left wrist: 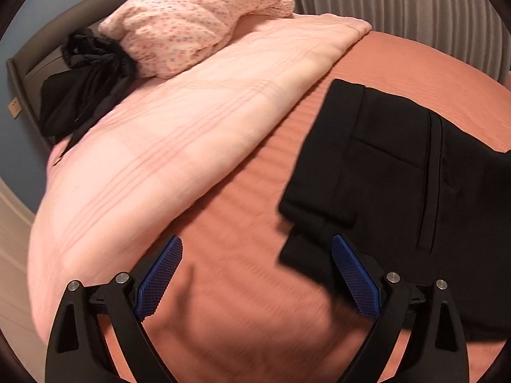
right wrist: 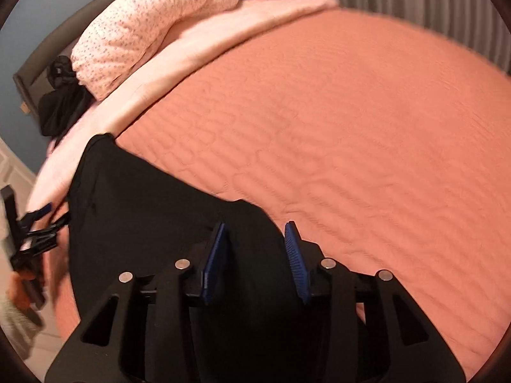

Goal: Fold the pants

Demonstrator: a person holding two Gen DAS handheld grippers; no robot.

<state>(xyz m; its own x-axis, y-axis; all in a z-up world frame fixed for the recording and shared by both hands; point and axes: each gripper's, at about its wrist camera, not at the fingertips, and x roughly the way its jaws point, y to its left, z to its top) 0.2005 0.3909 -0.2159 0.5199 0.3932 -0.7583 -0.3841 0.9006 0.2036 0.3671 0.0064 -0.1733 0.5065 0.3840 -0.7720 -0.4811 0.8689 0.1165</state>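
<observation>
Black dress pants (left wrist: 399, 172) lie part-folded on the salmon quilted bed (right wrist: 351, 127) as the left gripper (left wrist: 257, 274) and right gripper (right wrist: 257, 255) hover wide-fingered and empty, seemingly between folds, needing a fresh edge grasp next.

A floral pillow (left wrist: 198, 22) rests on a folded pink blanket (left wrist: 179, 127) across the orange bedspread (right wrist: 335, 134). Dark crumpled clothing (left wrist: 86, 83), perhaps a jacket, lies beside the pillow.

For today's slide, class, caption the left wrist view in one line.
Open left claw poised above orange bedspread beside folded black pants.
</observation>
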